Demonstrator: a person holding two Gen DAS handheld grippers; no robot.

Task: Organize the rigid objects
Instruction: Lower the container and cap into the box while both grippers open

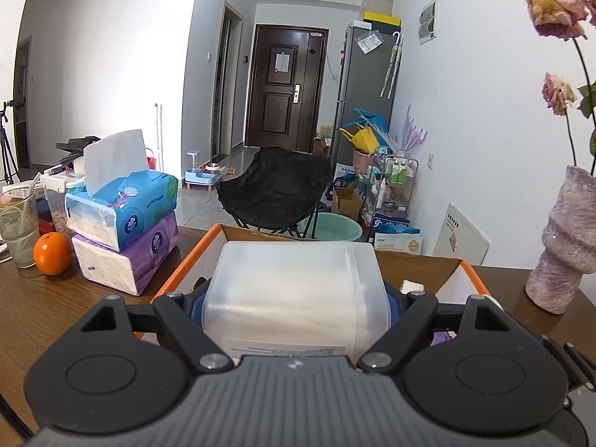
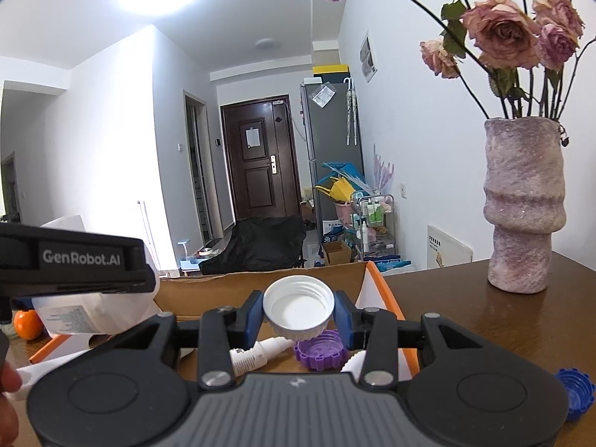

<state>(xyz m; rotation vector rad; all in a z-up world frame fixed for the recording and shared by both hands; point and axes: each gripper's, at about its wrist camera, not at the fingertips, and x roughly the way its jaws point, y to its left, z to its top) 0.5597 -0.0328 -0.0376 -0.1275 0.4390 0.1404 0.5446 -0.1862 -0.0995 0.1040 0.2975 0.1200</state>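
The dark brown wooden table (image 1: 44, 298) fills the lower half of both views. On it, at lower centre, sits the open cardboard box with orange-edged flaps (image 2: 376, 279), brown inside. At the right of each frame stands the mottled mauve ribbed vase (image 2: 523, 205) holding dried pink roses (image 2: 499, 33). At the left of the left-wrist view, a blue tissue pack (image 1: 123, 208) lies stacked on a purple tissue pack (image 1: 126, 257), with a round orange fruit (image 1: 52, 253) just beside them.

The left gripper (image 1: 296, 298) is clamped on a translucent white plastic container (image 1: 294, 290) with a printed label, held over the box at centre frame. The right gripper (image 2: 300, 311) pinches a white threaded plastic cap (image 2: 298, 307) (open side facing the camera) between its blue pads (image 2: 253, 313), also above the box. Below it, inside the box, lie a purple ridged plastic lid (image 2: 320, 350) and a small white dropper bottle (image 2: 257, 354). A blue ridged cap (image 2: 575, 391) rests on the table at the lower right.
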